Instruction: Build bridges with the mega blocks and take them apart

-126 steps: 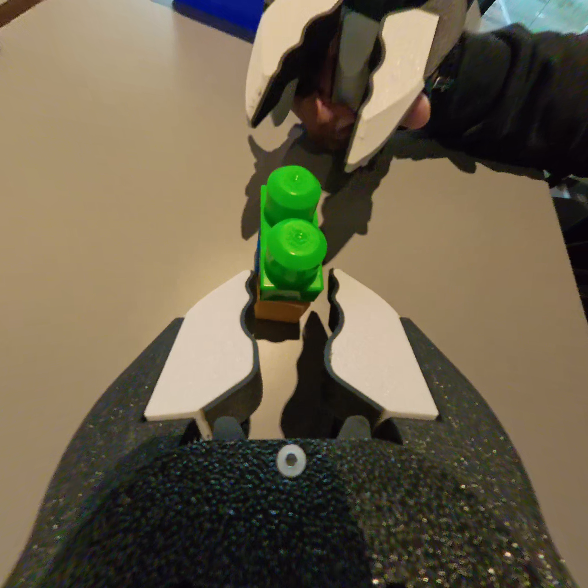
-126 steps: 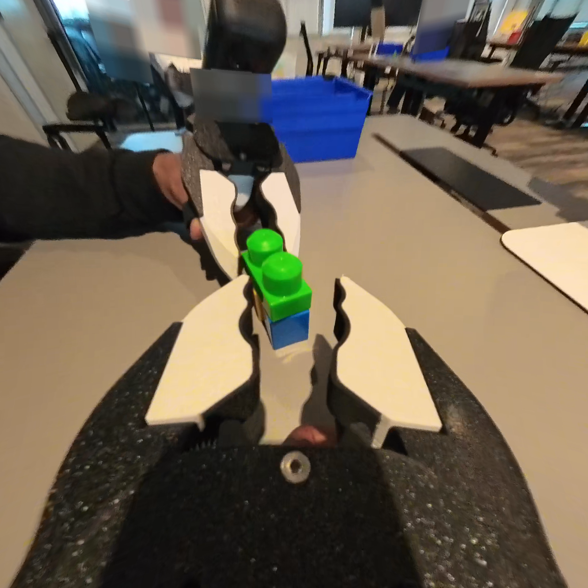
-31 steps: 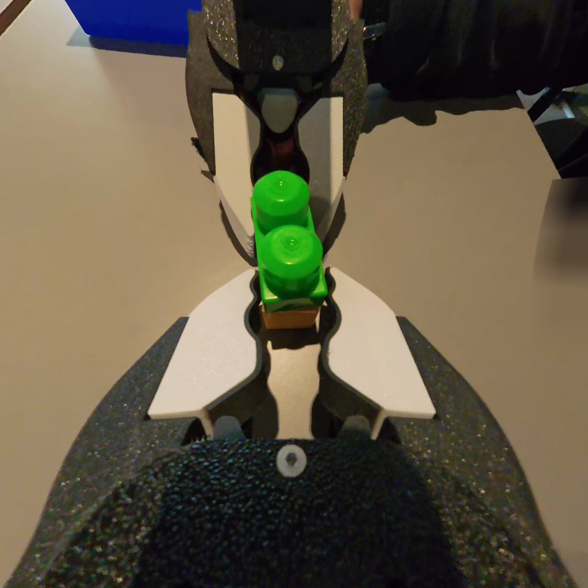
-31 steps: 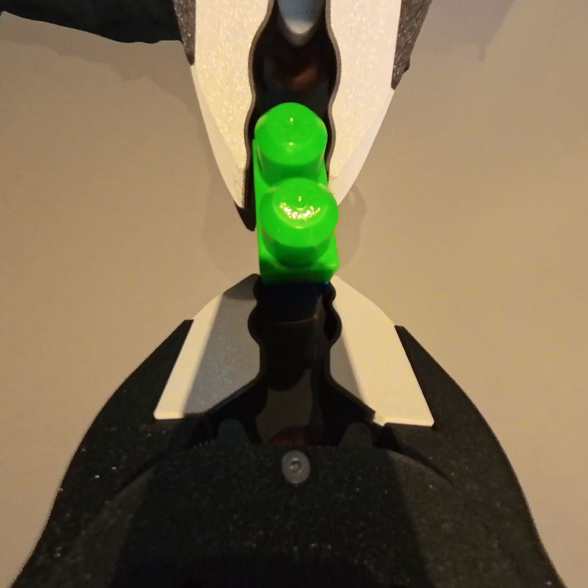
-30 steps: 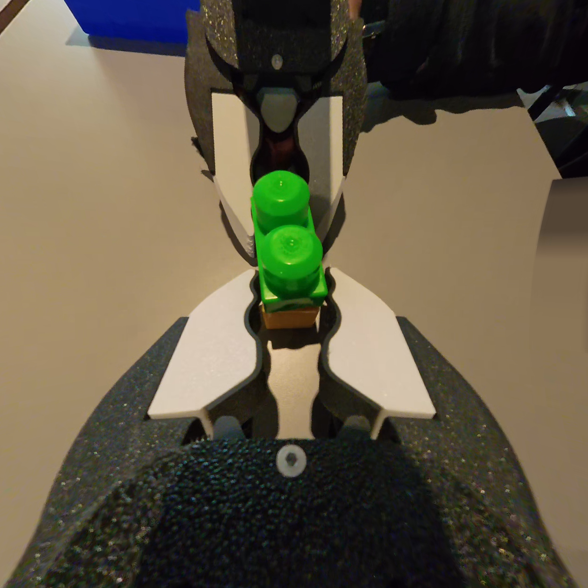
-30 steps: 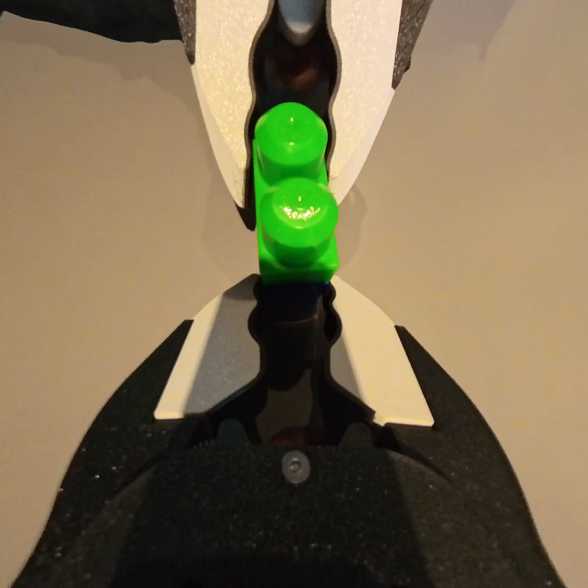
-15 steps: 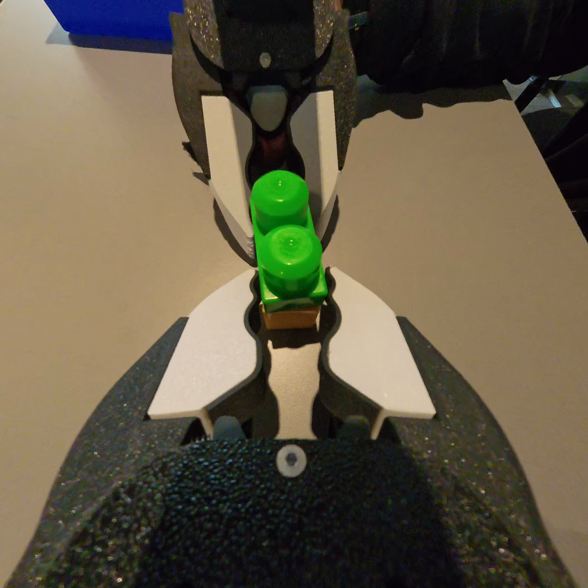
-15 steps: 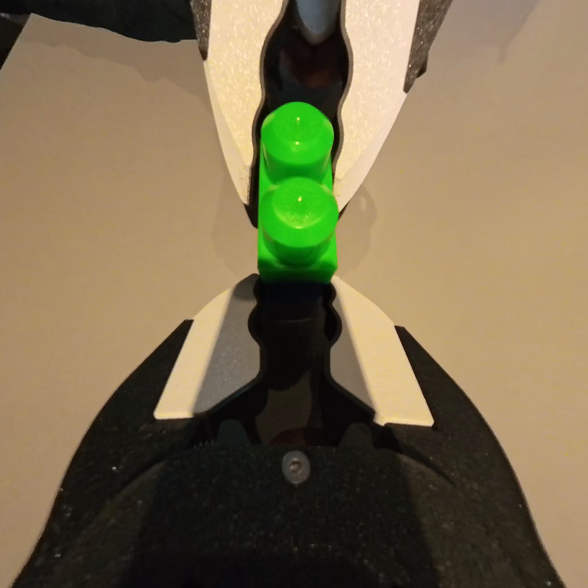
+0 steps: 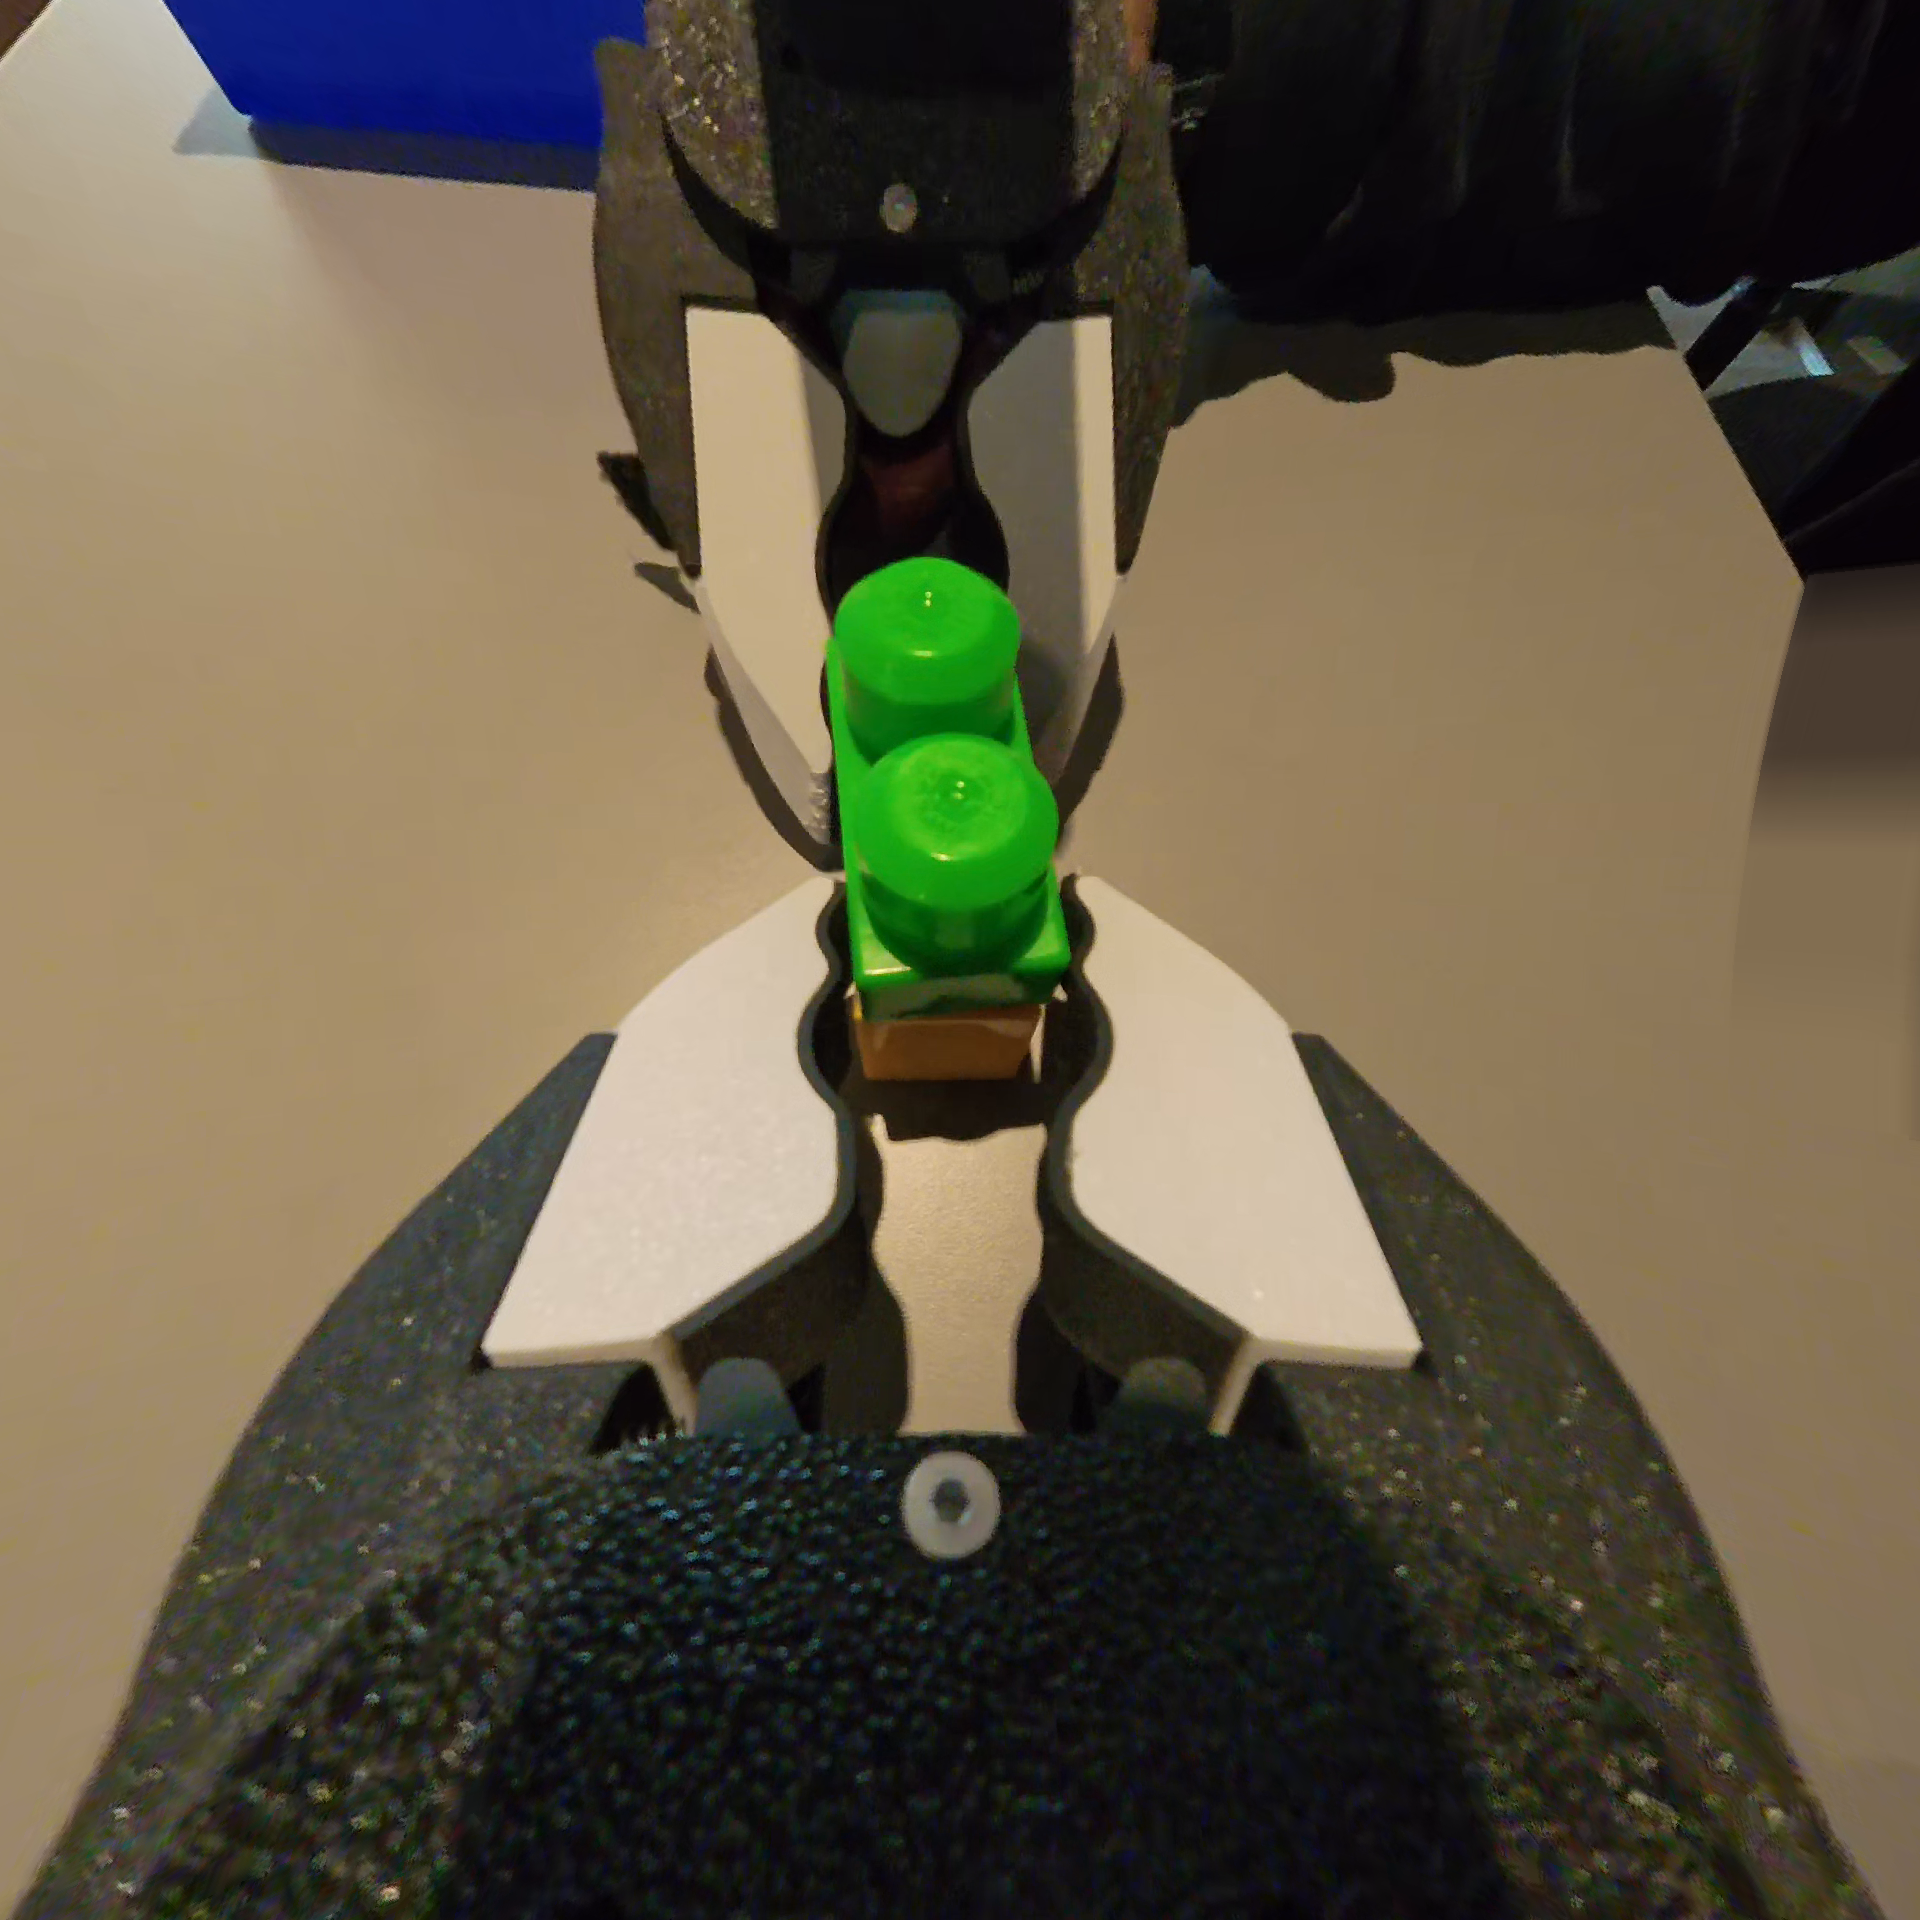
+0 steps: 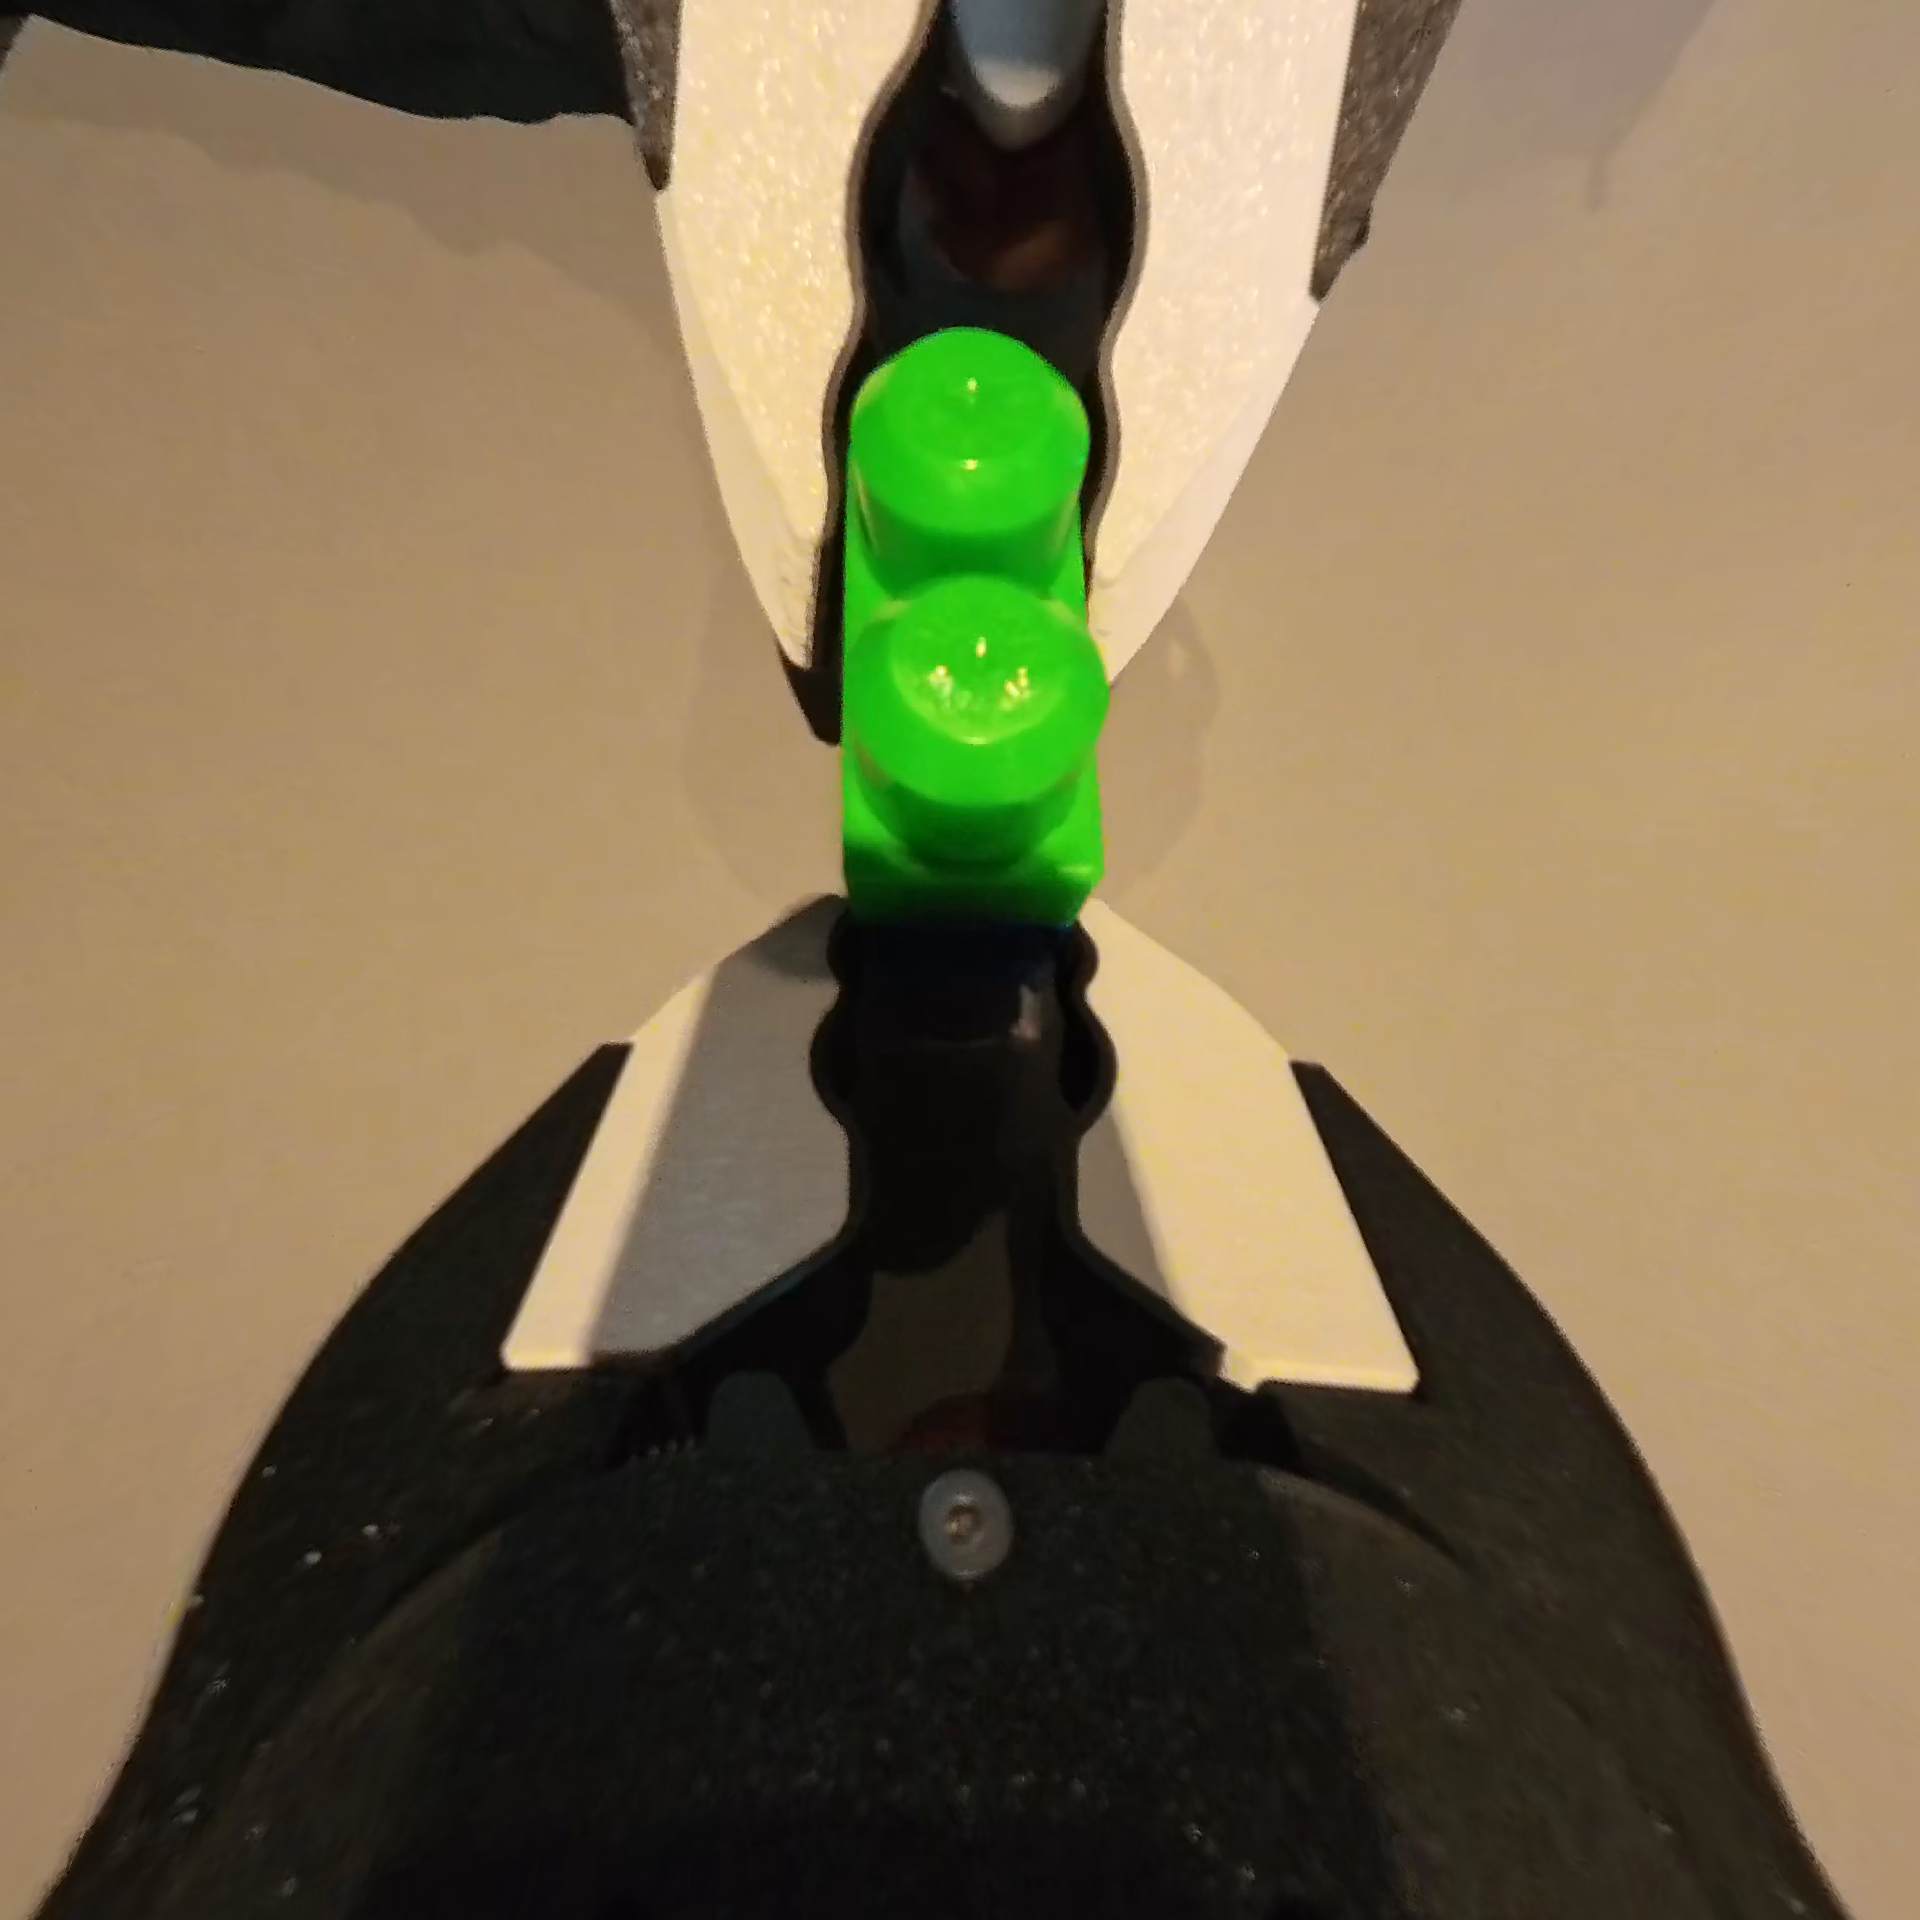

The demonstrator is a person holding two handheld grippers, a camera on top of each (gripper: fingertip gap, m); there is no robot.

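Note:
A green two-stud block point(image 9: 945, 821) tops a small bridge held between the two grippers, which face each other. In the left wrist view, my left gripper point(image 9: 951, 894) is shut on the orange block point(image 9: 945, 1044) under the green block's near end. My right gripper point(image 9: 940, 790) closes on the far end. In the right wrist view, my right gripper point(image 10: 961, 914) is shut on a dark blue block point(image 10: 956, 977) under the green block point(image 10: 971, 717). The left gripper point(image 10: 961, 665) holds the far end. The undersides of the blocks are hidden.
The beige table point(image 9: 312, 727) lies under the grippers. A blue box point(image 9: 395, 73) stands at the far left edge. A black sleeve point(image 9: 1507, 156) reaches in at the top right. The table's right edge point(image 9: 1714, 343) is close to it. The grippers are tip to tip, or close to it.
Both grippers keep their hold on the bridge. The whole assembly has shifted only slightly over the table.

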